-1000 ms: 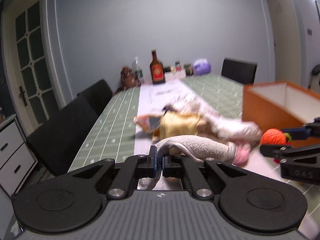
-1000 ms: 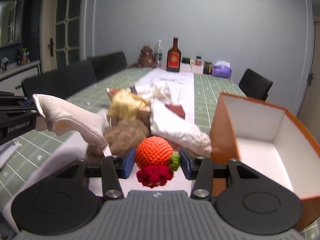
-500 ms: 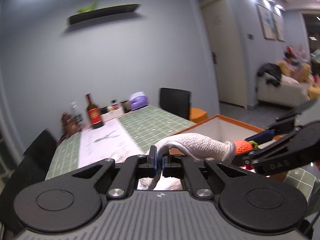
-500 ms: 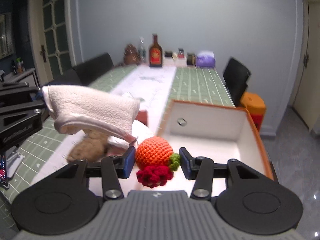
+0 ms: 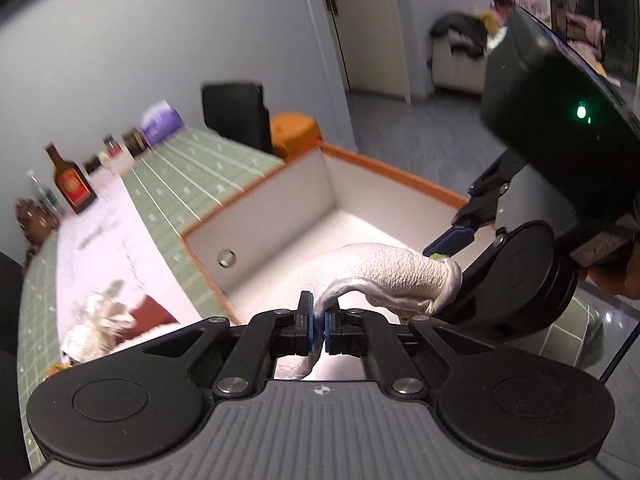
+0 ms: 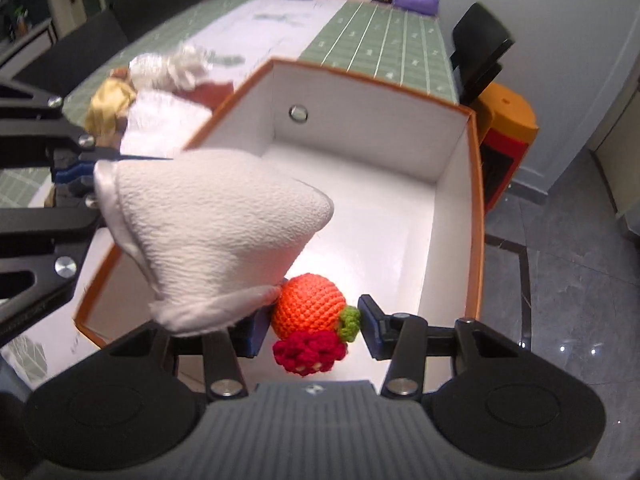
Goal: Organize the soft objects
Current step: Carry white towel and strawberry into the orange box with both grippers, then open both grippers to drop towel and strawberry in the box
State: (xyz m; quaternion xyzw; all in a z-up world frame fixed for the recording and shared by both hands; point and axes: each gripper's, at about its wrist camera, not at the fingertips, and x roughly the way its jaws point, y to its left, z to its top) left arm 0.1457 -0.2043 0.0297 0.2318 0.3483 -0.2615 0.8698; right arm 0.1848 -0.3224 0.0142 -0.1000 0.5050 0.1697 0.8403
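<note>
My left gripper (image 5: 318, 326) is shut on a white towel (image 5: 394, 276), which hangs over the open orange box (image 5: 384, 168) with white inside walls. In the right wrist view the same white towel (image 6: 208, 232) droops from the left over the orange box (image 6: 476, 200). My right gripper (image 6: 310, 326) is shut on an orange crocheted ball (image 6: 308, 304) with a red flower and a green bit, held above the box floor. The towel's lower edge touches the ball and hides the right gripper's left pad. The right gripper's body (image 5: 560, 128) fills the right of the left wrist view.
More soft things (image 6: 160, 92) lie in a heap on the green checked tablecloth (image 6: 380, 40) left of the box. Bottles and jars (image 5: 72, 184) stand at the table's far end. Black chairs (image 6: 480, 52) and an orange stool (image 6: 504, 128) stand around the table.
Both grippers have swung right from above the heap of soft things to over the open box, carrying the towel and the crocheted ball. Both now tilt further down.
</note>
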